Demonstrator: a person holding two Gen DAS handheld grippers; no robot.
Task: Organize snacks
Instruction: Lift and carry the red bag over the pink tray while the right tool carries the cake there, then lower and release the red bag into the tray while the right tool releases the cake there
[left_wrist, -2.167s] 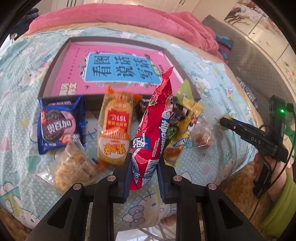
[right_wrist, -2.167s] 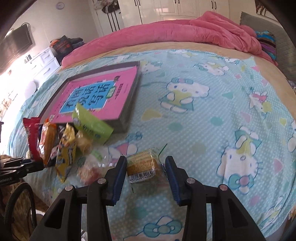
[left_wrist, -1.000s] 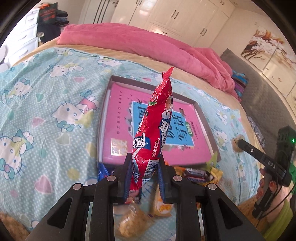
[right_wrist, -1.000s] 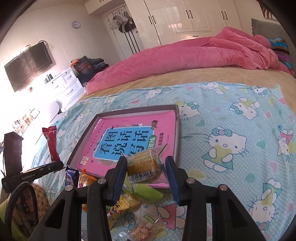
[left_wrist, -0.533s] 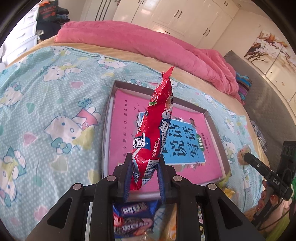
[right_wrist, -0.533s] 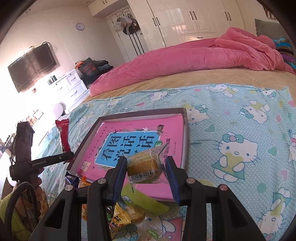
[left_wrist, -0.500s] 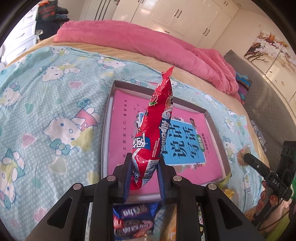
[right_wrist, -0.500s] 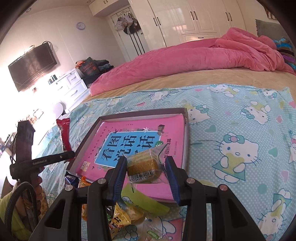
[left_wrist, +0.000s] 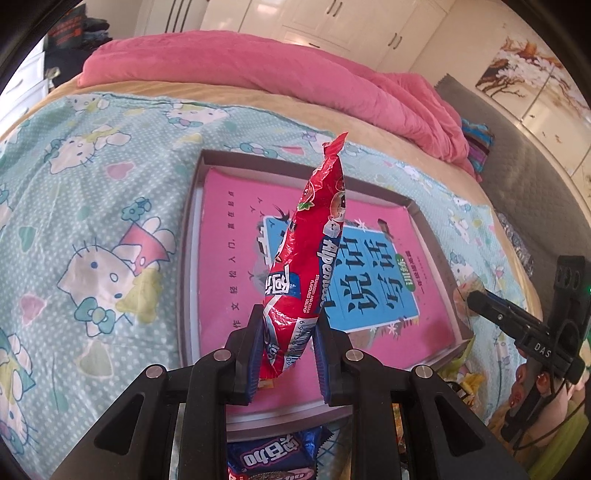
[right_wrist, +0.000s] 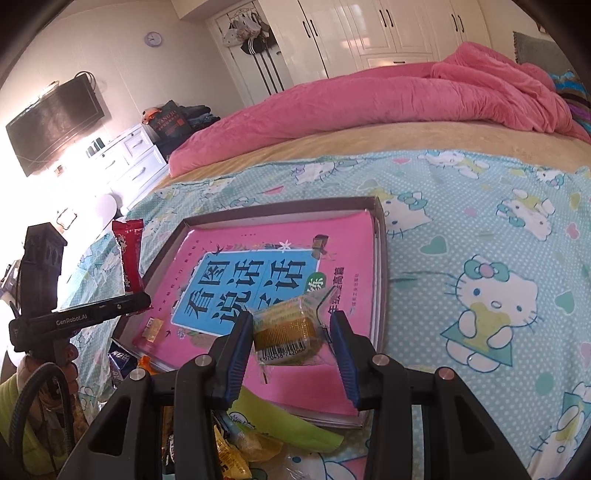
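Note:
My left gripper (left_wrist: 286, 350) is shut on a long red candy bag (left_wrist: 310, 258) that stands upright above the near edge of a grey tray (left_wrist: 192, 236) lined with a pink book. In the right wrist view my right gripper (right_wrist: 291, 349) is shut on a small yellow wrapped cake (right_wrist: 288, 332), held over the near right part of the same tray (right_wrist: 380, 236). That view also shows the left gripper (right_wrist: 136, 301) with the red bag (right_wrist: 129, 258) at the tray's left side. The right gripper (left_wrist: 469, 299) appears at the tray's right edge in the left wrist view.
Loose snacks lie on the Hello Kitty sheet in front of the tray: a blue cookie pack (left_wrist: 273, 458), a green packet (right_wrist: 284, 421) and yellow packets (right_wrist: 236, 454). A pink duvet (right_wrist: 369, 103) lies across the far bed. A person's hands hold both grippers.
Both grippers have moved forward and down over the tray, each keeping its snack. The tray now fills more of both views and the snack pile has slipped to the bottom edge.

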